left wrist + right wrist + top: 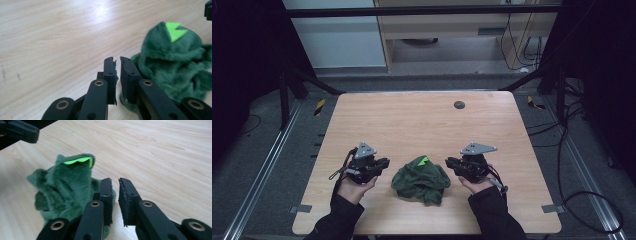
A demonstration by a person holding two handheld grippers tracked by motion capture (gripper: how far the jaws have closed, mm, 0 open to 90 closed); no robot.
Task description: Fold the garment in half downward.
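A crumpled dark green fleece cloth [421, 180] with a bright green tag [424, 160] lies near the front middle of the wooden table [412, 120]. My left gripper [387, 162] is just left of it, and its jaws are nearly together with nothing between them. In the left gripper view my left gripper [117, 60] points past the cloth [175, 65], which lies to the right of the jaws. My right gripper [448, 161] is just right of the cloth, its jaws a slim gap apart and empty. In the right gripper view my right gripper [115, 181] has the cloth [67, 187] at its left.
A small dark round spot [459, 104] marks the table's far side. Grey tape tabs [300, 208] sit at the front corners. Cables [592, 210] lie on the floor to the right. Black frame posts stand behind the table on both sides.
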